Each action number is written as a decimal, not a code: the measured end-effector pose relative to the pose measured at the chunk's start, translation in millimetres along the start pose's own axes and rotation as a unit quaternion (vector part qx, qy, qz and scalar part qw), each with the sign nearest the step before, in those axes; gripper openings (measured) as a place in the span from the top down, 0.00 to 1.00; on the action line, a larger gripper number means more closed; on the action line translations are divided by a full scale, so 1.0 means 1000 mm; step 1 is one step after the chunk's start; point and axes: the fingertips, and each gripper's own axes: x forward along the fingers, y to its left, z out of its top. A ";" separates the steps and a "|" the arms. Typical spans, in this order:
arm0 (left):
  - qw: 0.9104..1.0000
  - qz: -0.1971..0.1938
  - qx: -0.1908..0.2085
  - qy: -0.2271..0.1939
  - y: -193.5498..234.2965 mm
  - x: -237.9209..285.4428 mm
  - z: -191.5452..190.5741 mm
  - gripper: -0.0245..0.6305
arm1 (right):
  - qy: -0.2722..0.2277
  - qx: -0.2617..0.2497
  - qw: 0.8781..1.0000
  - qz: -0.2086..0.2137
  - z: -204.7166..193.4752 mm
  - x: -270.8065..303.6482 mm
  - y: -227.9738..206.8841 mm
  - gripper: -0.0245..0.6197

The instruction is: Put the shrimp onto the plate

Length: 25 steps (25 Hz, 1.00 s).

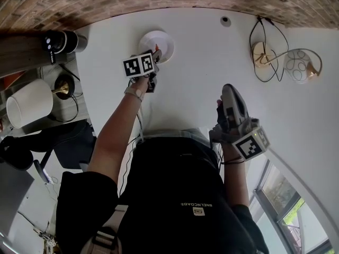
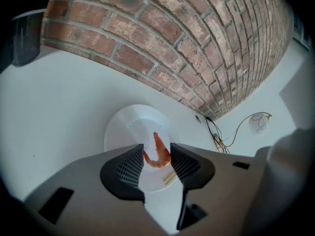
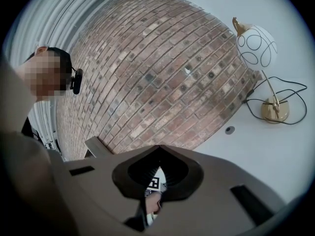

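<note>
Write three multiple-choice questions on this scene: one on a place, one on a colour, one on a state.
1. Where is the shrimp?
A. in the left claw
B. in a bowl
C. in the right claw

2. What colour is the plate?
A. blue
B. white
C. black

3. What is the right claw's state?
A. wide open
B. shut on a spoon
C. shut, empty

Answers: 1 A, the left gripper view shows it gripped; 2 B, it looks white below the shrimp; 3 C, its jaws meet with nothing between.
</note>
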 end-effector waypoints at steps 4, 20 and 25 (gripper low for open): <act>1.000 0.013 0.013 0.011 0.000 0.002 -0.002 0.70 | -0.001 0.001 1.000 -0.002 0.001 -0.001 -0.001 0.96; 0.999 0.010 0.032 0.013 -0.003 0.001 -0.002 0.70 | -0.006 0.001 1.000 0.002 0.000 -0.003 0.002 0.96; 0.999 0.015 0.040 0.013 -0.004 -0.002 -0.003 0.70 | -0.009 0.002 1.000 0.004 0.000 -0.006 0.003 0.96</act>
